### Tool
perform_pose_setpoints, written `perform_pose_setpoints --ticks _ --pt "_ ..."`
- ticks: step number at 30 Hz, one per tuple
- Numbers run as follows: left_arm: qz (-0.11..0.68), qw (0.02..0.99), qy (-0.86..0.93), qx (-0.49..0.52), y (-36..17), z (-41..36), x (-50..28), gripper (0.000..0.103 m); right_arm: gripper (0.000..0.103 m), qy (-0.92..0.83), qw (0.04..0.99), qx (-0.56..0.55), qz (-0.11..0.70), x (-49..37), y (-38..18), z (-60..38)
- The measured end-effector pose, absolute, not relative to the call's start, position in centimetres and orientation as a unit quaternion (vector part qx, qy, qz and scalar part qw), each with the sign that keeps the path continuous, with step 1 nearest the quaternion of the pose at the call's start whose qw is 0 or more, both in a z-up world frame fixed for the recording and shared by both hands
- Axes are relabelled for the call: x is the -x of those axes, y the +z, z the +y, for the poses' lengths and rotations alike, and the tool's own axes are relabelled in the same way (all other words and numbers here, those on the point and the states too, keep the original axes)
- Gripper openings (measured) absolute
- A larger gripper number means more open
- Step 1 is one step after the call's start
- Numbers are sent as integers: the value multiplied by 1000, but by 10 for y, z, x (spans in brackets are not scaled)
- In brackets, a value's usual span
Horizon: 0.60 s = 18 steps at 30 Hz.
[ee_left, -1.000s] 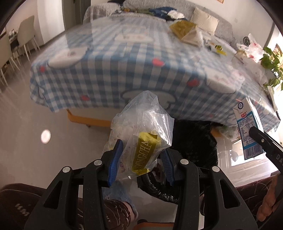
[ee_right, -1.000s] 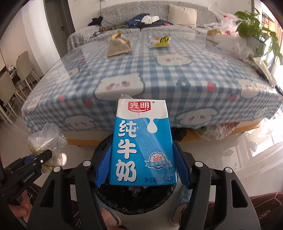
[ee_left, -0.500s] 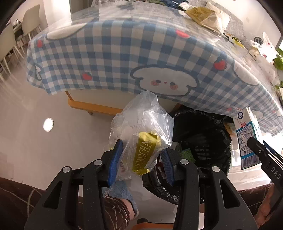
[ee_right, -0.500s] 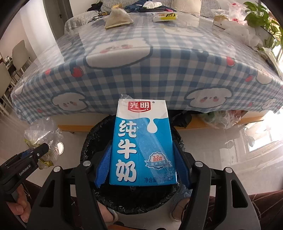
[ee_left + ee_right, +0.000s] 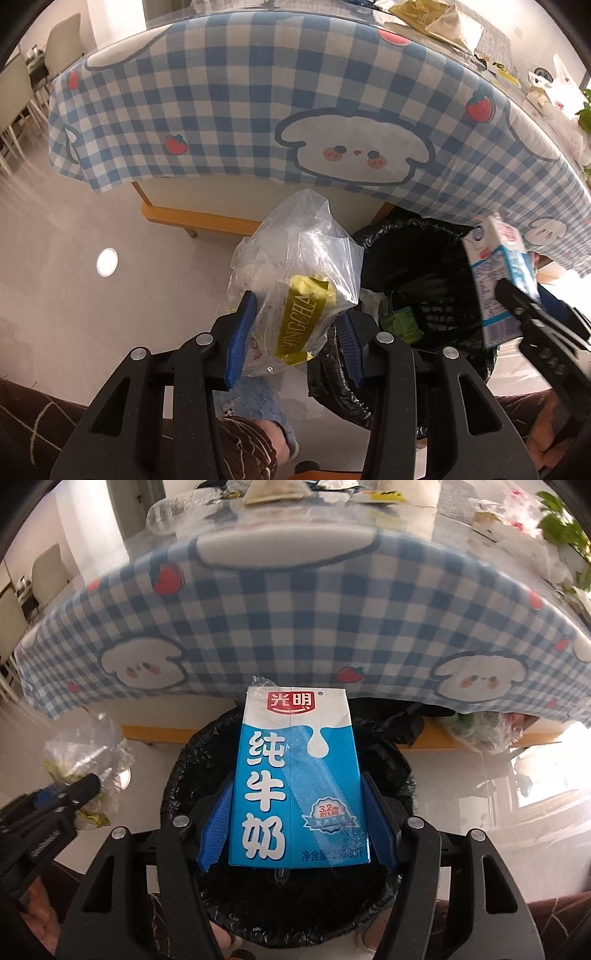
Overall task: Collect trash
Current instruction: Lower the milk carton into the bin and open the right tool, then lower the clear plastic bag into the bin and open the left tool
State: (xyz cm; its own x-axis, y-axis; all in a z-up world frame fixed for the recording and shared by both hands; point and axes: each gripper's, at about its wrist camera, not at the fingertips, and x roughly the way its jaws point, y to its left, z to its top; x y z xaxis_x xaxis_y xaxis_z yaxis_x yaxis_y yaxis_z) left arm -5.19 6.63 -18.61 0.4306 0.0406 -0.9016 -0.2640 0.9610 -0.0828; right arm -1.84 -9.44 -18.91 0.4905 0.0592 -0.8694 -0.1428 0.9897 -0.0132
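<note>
Tabletop (image 5: 295,602) under a blue-and-white checked cloth printed with white cartoon dogs and red strawberries fills the upper half of both views, and trash is left on it: a crumpled tan paper bag (image 5: 439,20) at about 1 o'clock in the left wrist view, a small yellow-and-black wrapper (image 5: 498,72) beyond it, and white plastic bags (image 5: 517,531) beside a green plant at 2 o'clock in the right wrist view. Below the tabletop's edge stands a round bin lined with a black plastic bag (image 5: 391,760), already holding some green and white scraps at its bottom (image 5: 400,321), so part of the collecting looks done. The right gripper (image 5: 297,827) has its jaws clamped on the sides of a blue-and-white milk carton with a red logo (image 5: 295,775), held upright directly over the bin's mouth; a release here would likely drop it in. The left gripper (image 5: 295,332) has its jaws clamped on a crumpled clear plastic bag holding an olive-yellow printed wrapper (image 5: 295,284); this sits at about 9 o'clock from the bin, over the pale floor just outside the rim, so it probably needs shifting toward the bin first. Both pieces are not yet dropped, and more trips to the tabletop appear to remain.
</note>
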Motion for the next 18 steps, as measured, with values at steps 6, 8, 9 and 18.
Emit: perform_pose_setpoints --ticks 6,8,9,18 --pt "527 838 89 107 -189 67 51 42 62 69 856 64 508 14 -204 -77" --pt "528 838 88 107 -189 66 50 42 64 81 856 66 507 14 -204 -74" --pt "528 838 86 109 -188 65 51 42 65 82 857 73 504 15 -203 -72" --pt "523 844 64 99 -184 44 42 42 88 70 865 68 492 11 -194 -87"
